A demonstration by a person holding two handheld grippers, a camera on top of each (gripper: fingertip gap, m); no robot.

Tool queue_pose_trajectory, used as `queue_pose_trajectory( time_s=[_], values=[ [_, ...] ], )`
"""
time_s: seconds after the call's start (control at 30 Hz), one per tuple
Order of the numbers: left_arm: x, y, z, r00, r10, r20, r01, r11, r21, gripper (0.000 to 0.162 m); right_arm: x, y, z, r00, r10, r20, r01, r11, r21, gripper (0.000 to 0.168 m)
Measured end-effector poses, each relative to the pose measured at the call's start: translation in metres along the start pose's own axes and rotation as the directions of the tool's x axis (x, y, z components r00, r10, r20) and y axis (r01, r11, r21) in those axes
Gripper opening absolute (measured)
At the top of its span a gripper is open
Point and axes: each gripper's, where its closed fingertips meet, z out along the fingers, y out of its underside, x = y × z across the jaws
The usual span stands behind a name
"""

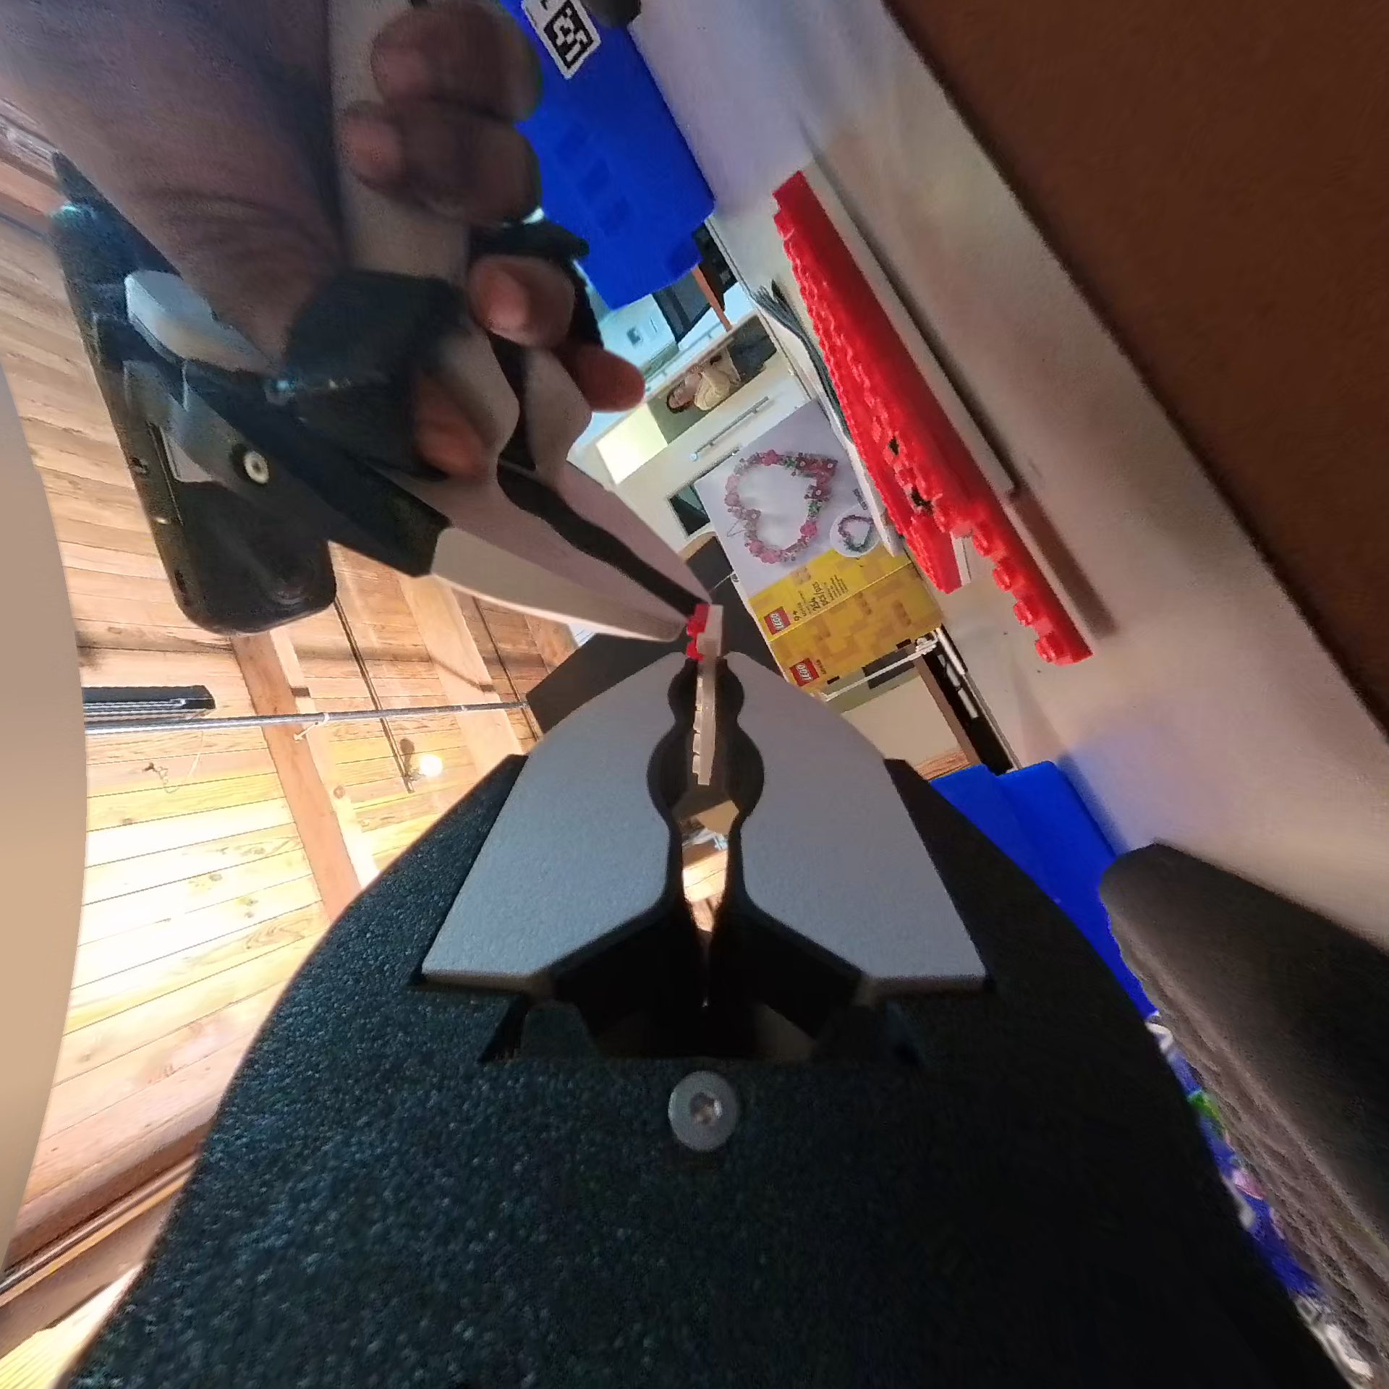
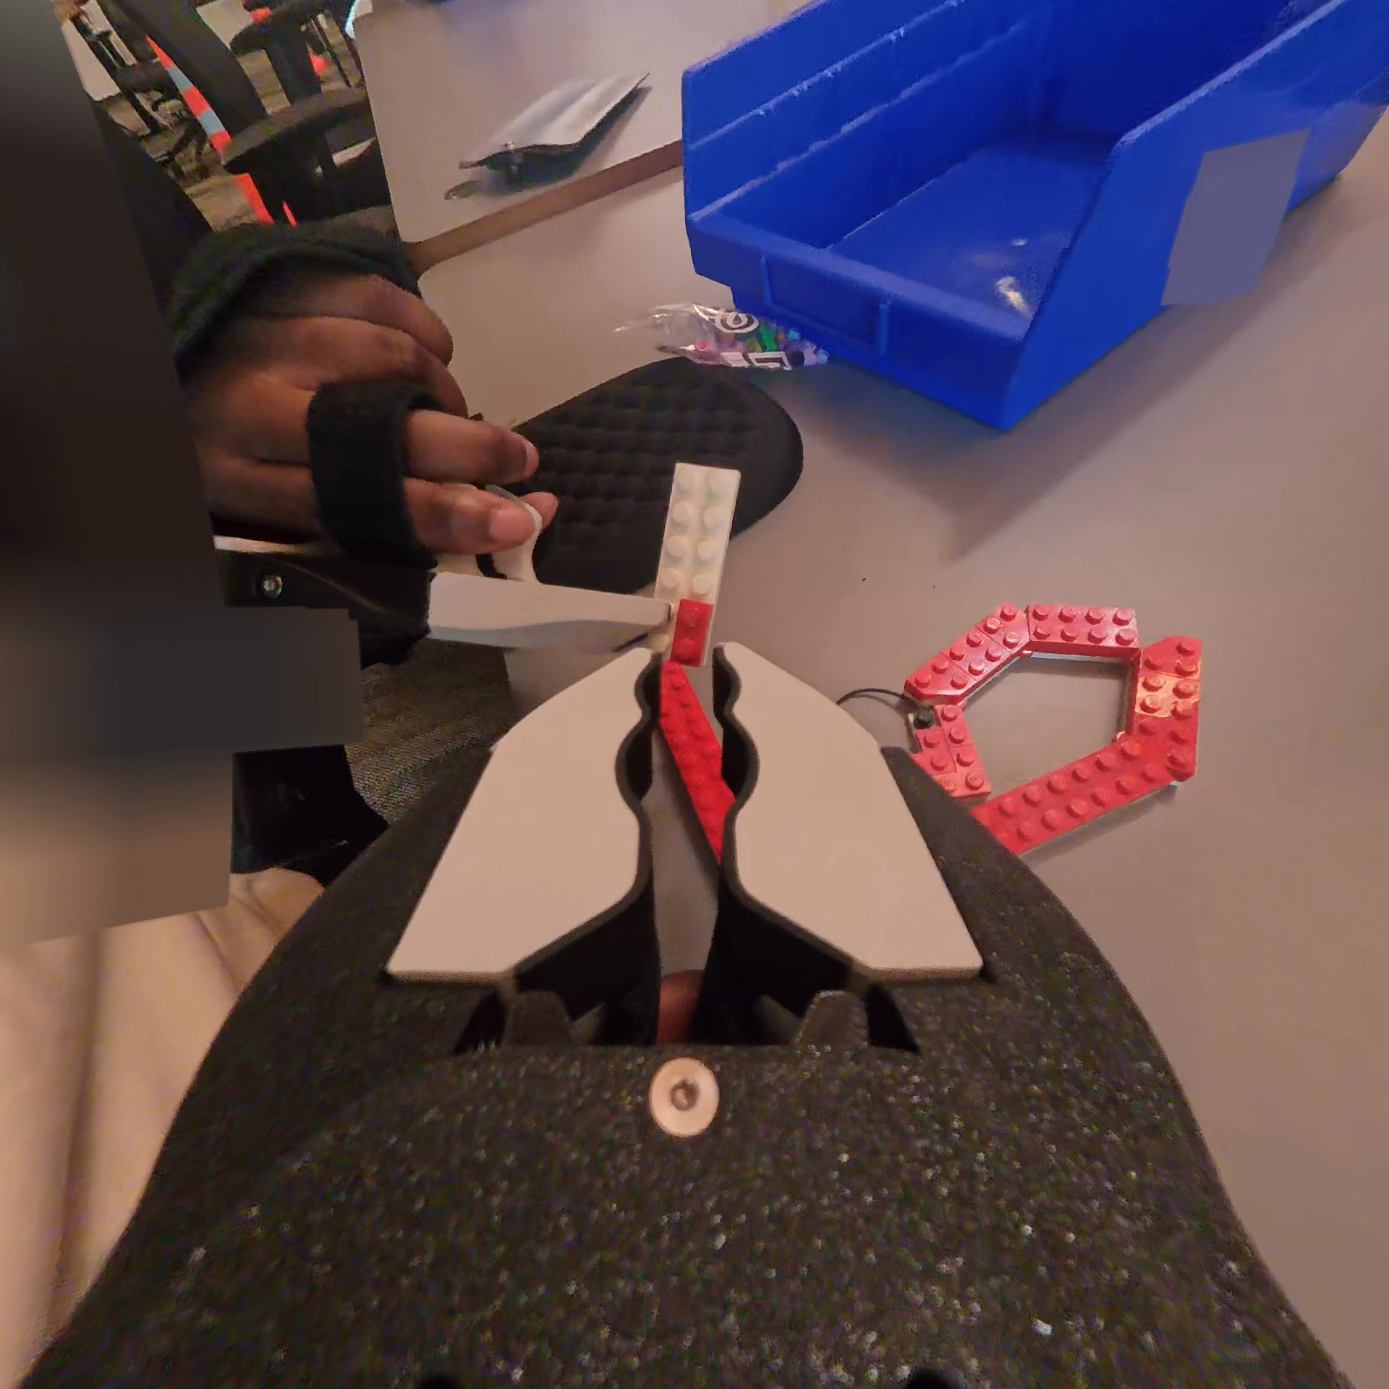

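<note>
1. Frame centre: the left gripper (image 1: 705, 661) is clamped on a white plate (image 1: 706, 721), held edge-on between its fingers.
2. The right gripper (image 2: 680, 658) pinches a red plate (image 2: 695, 740) whose tip meets the white plate.
3. Right of frame: a red brick ring (image 2: 1052, 721) lies on the table (image 2: 1052, 1052).

Both wrist views closely share joined plates (image 1: 706, 699).

Count of things: two grippers, a few brick pieces, two bins, two boxes.

Two grippers, the left gripper (image 1: 705, 661) and the right gripper (image 2: 682, 661), each with two grey fingers (image 2: 556, 819). One white plate (image 2: 699, 526), one small red brick (image 2: 690, 630), one long red plate (image 2: 695, 751), one red brick ring (image 2: 1067, 721) on the bench (image 2: 1127, 1052). Two blue bins (image 2: 977, 225) show in the left wrist view. One black pad (image 2: 646, 458), one clear parts bag (image 2: 744, 342), two toy boxes (image 1: 842, 601).
</note>
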Motion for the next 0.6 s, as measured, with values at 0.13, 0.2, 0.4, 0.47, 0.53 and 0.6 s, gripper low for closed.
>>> queue_pose_trajectory(
  time_s=[0.13,0.2,0.4,0.47,0.53,0.6],
  values=[
    [-0.0021,-0.0035,-0.0025,1.0,0.024,0.018,-0.024,1.0,0.017,0.004,-0.0007,-0.0014,0.0001,1.0,0.02,0.017,-0.02,1.0,-0.003,0.01],
    [-0.0052,-0.0015,-0.0013,0.999,0.023,0.025,-0.023,1.0,0.004,0.004,-0.0019,0.0005,0.0006,1.0,0.022,0.022,-0.022,1.0,-0.022,0.012],
    [-0.0083,0.0007,0.0,0.999,0.036,0.031,-0.036,0.999,0.018,0.003,-0.0029,0.003,0.0022,0.999,0.034,0.035,-0.032,0.999,-0.042,0.009],
    [-0.0035,0.0011,-0.0001,0.999,0.048,0.02,-0.049,0.999,0.018,0.003,-0.0011,-0.0007,-0.0015,0.999,0.034,0.025,-0.034,0.999,-0.022,0.011],
    [-0.0016,-0.0029,-0.0007,0.999,0.049,0.014,-0.049,0.998,0.025,0.003,-0.0008,-0.0016,-0.0024,1.0,0.02,0.01,-0.02,1.0,-0.024,0.01],
    [-0.0032,-0.0035,-0.0001,0.999,0.041,0.017,-0.041,0.999,0.019,0.003,-0.0004,0.0014,-0.0005,1.0,0.002,-0.008,-0.002,0.999,-0.047,0.011]
  ],
)
